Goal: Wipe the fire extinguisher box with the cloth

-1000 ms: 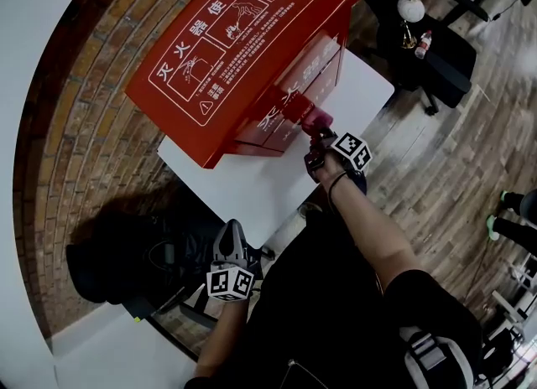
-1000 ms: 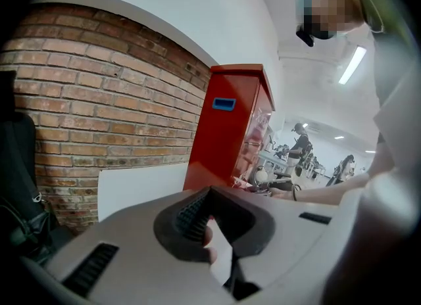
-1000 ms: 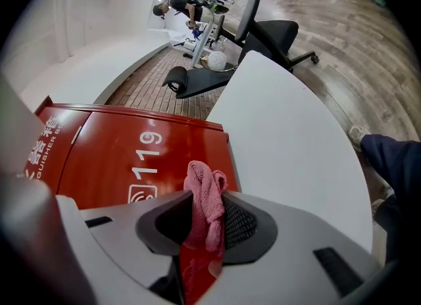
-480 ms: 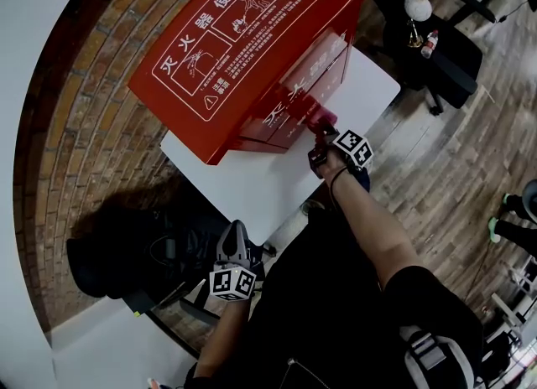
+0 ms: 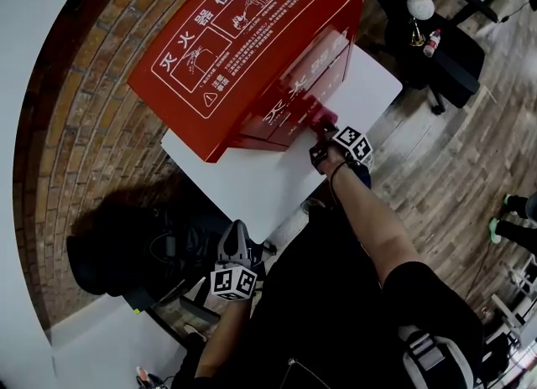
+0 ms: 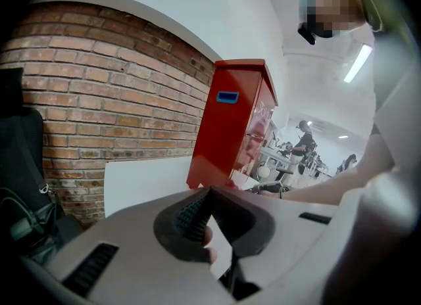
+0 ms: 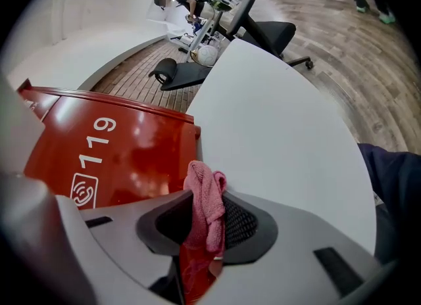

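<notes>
The red fire extinguisher box (image 5: 252, 44) lies on a white table (image 5: 260, 182), its instruction panel facing up. My right gripper (image 5: 322, 129) is at the box's lower front face, shut on a pink cloth (image 5: 323, 116) that touches the red panel. In the right gripper view the cloth (image 7: 200, 198) hangs bunched between the jaws, with the box front (image 7: 118, 159) marked 119 just ahead. My left gripper (image 5: 237, 230) hangs low in front of the table, away from the box. Its jaws (image 6: 210, 192) meet at the tips with nothing in them.
A curved brick wall (image 5: 92, 127) runs behind the table. A black chair or bag (image 5: 126, 253) sits on the floor by my left gripper. A black office chair (image 5: 445, 56) with a bottle (image 5: 432, 41) stands beyond the table's right end. Wooden floor (image 5: 453, 161) lies to the right.
The view has drifted slightly. My right gripper stays against the box's front with the cloth, shifted only a little. The left gripper has hardly moved.
</notes>
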`<state>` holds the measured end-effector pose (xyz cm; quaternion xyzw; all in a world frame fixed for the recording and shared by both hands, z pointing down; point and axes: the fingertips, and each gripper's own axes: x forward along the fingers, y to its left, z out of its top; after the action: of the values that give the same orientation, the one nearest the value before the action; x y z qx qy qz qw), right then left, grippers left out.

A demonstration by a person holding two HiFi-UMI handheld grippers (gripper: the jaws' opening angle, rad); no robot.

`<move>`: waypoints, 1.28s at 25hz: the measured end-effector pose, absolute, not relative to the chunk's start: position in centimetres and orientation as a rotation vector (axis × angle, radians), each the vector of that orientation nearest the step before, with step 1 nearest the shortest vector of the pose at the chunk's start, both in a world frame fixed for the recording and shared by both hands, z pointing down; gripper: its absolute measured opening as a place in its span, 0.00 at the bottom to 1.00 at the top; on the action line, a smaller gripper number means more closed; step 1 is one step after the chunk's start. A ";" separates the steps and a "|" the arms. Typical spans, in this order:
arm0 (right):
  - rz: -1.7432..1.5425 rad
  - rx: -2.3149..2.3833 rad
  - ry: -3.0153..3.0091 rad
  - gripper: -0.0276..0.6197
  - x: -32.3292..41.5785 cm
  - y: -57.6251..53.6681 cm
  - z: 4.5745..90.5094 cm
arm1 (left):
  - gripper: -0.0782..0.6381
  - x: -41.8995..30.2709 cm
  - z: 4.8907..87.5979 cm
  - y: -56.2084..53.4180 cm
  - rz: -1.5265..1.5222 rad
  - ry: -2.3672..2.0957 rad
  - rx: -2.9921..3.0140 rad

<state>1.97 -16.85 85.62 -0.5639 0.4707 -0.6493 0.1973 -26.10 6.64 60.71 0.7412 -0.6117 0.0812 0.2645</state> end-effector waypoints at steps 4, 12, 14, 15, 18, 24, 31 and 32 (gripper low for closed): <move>-1.822 -1.597 1.340 0.22 1.8 -17.0 86.0 | 0.14 -26.1 60.8 6.7 0.218 -1.659 1.999; -1.816 -1.613 1.345 0.22 0.9 -16.1 85.8 | 0.14 -26.0 60.2 6.7 0.198 -1.673 2.008; -1.829 -1.601 1.353 0.22 0.2 -15.5 85.7 | 0.14 -26.1 60.2 6.8 0.196 -1.677 2.005; -1.837 -1.595 1.360 0.22 -0.2 -15.2 85.7 | 0.14 -26.2 60.2 6.9 0.195 -1.679 2.003; -1.859 -1.576 1.380 0.22 -1.4 -14.2 85.6 | 0.14 -26.3 60.2 7.1 0.191 -1.684 2.003; -1.863 -1.547 1.384 0.22 -3.4 -12.6 85.7 | 0.14 -26.3 60.3 7.5 0.183 -1.686 1.997; -1.823 -1.445 1.360 0.22 -3.6 -12.9 84.2 | 0.14 -26.4 60.4 7.6 0.177 -1.692 1.987; -1.821 -1.412 1.343 0.21 -3.7 -12.8 83.6 | 0.14 -26.4 60.4 7.6 0.176 -1.691 1.988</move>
<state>-3.69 -12.84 83.56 -0.5144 0.4895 -0.6638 0.2350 -26.38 7.60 60.37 0.7337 -0.6244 0.0650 0.2599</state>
